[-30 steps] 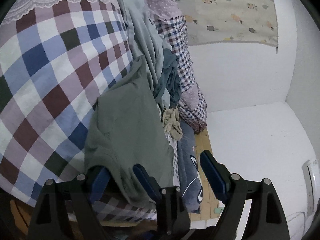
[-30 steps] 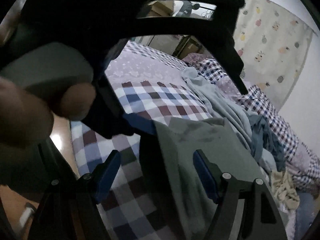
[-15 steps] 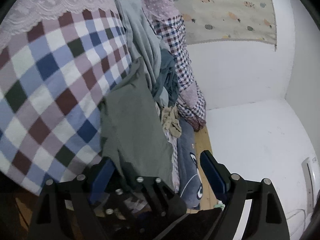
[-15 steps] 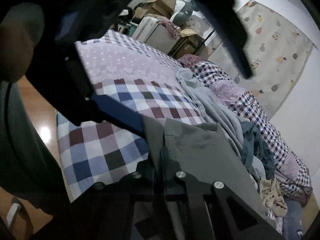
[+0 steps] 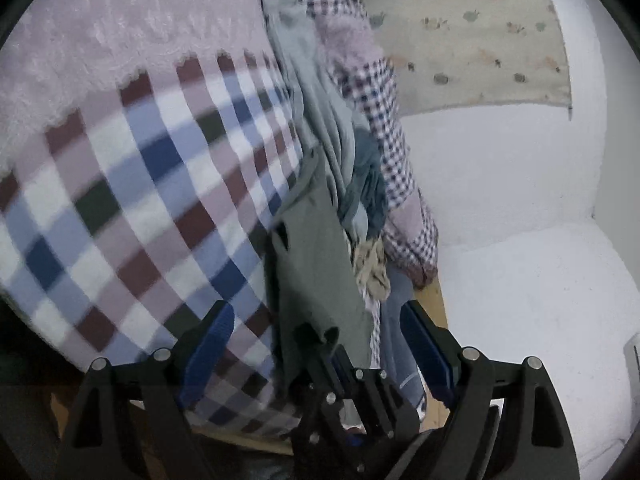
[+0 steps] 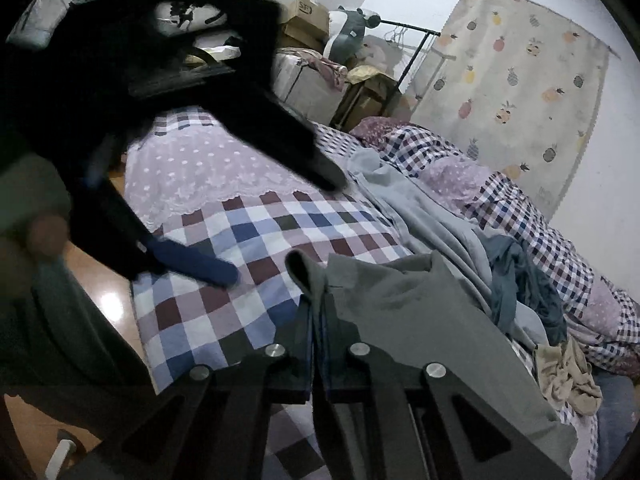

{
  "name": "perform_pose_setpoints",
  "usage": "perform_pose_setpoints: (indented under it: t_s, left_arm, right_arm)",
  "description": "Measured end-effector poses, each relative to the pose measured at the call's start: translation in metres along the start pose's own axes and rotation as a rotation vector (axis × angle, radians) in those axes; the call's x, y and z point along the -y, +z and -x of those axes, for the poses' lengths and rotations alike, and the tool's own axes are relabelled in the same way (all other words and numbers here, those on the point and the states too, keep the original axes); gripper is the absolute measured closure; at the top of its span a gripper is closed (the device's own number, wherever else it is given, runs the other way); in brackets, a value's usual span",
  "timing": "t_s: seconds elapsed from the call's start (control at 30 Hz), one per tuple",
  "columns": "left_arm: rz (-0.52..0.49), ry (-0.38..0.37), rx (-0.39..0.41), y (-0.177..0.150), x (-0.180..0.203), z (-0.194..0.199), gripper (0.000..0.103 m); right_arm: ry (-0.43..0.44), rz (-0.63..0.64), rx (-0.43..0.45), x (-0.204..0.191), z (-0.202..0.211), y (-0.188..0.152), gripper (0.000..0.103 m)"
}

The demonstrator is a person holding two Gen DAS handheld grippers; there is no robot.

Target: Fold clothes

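Checkered bedspread (image 6: 256,240); "SF" box (image 6: 306,8) behind

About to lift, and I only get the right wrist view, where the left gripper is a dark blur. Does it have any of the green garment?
Observer: No. The left gripper is open; its fingers stand on either side of the green garment, not closed on it.
Operator: What is past the far side of the bed?
Observer: A narrow strip of wood, then a white wall close behind it.
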State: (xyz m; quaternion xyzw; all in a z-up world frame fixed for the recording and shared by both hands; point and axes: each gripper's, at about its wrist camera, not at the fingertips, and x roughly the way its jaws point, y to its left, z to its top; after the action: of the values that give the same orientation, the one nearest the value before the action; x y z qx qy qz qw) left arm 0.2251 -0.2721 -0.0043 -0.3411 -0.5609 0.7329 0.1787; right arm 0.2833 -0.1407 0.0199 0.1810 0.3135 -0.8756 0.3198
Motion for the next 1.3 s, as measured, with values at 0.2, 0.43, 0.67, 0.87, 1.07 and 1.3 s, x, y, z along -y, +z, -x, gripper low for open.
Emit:
perform_pose_setpoints:
  t_s: [0.2, 0.43, 0.67, 0.87, 1.07, 1.3]
  left_arm:
    - [-0.121, 0.095, -0.068, 0.004, 0.013, -0.036, 0.020]
    - [-0.139, 0.177, -0.098, 0.009, 0.007, -0.045, 0.039]
    - [-0.127, 0.250, -0.131, 0.007, -0.004, -0.050, 0.089]
    - [-0.132, 0.230, -0.127, 0.007, -0.003, -0.046, 0.096]
    - [-0.072, 0.135, -0.141, 0.013, -0.002, -0.040, 0.098]
    - [-0.034, 0.056, -0.142, 0.020, 0.001, -0.038, 0.100]
  right_arm:
    - [0.022, 0.029, -0.002, -0.009, 0.003, -0.003, 0.101]
    - [0.039, 0.050, 0.014, -0.016, 0.009, -0.002, 0.101]
    - [0.048, 0.075, 0.010, -0.022, 0.010, -0.005, 0.101]
    - [0.005, 0.130, 0.003, -0.027, 0.011, -0.017, 0.055]
    - [-0.102, 0.109, 0.014, -0.021, 0.017, -0.025, 0.027]
    - [-0.200, 0.100, -0.028, -0.022, -0.004, -0.019, 0.027]
